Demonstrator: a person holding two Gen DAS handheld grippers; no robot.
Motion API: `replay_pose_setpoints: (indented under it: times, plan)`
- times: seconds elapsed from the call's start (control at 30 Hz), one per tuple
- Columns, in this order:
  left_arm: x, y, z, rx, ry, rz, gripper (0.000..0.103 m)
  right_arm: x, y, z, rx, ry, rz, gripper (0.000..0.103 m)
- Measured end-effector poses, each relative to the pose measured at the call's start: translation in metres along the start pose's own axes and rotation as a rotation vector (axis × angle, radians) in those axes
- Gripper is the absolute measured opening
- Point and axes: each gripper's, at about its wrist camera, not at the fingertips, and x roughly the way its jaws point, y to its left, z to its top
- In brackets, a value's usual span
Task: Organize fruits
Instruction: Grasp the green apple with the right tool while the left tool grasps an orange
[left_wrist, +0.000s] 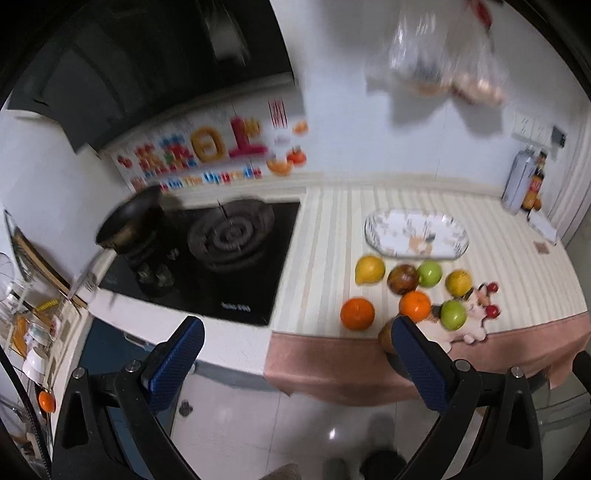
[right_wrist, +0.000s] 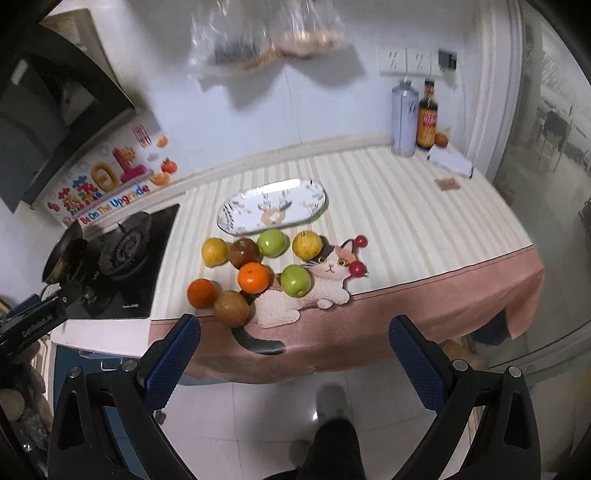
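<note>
Orange, green, yellow fruits (right_wrist: 253, 277) all sit on worktop (right_wrist: 406, 206); plate (right_wrist: 236, 206) bare. Nothing sorted yet. Both grippers' jaws apart, empty.

White wall (right_wrist: 314, 110), glossy tiled floor (right_wrist: 277, 413)

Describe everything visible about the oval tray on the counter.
The oval tray is a shallow dish, white with a raised rim and a printed pattern of grey sprigs and an orange-brown deer figure; it looks like ceramic or melamine. It lies flat and holds nothing, resting on the striped cloth behind the cluster of fruit. A green apple sits right at its near rim; contact cannot be told. Neither gripper is near it.
</note>
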Motion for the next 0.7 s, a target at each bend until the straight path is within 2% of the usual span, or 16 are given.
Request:
replay_pose_setpoints:
  times: [0.17,0.37,0.43,0.6,0.7]
  plan:
    - [0.076,-0.014,0.006,-0.012,0.166,-0.008,0.103,0.078,-0.013,0.025,0.001,0.103,0.028,0.103]
    - [0.17,-0.043,0.014,-0.032,0.376,-0.062,0.101,0.172,-0.027,0.054,0.01,0.239,0.061,0.1]
    - [0.199,-0.053,0.016,-0.04,0.441,-0.082,0.101,0.205,-0.03,0.063,0.005,0.275,0.057,0.097]
    - [0.254,-0.069,0.013,-0.045,0.574,-0.12,0.101,0.281,-0.034,0.07,0.006,0.409,0.053,0.085]
    - [0.277,-0.074,0.009,-0.05,0.635,-0.135,0.101,0.308,-0.033,0.067,0.016,0.469,0.071,0.084]
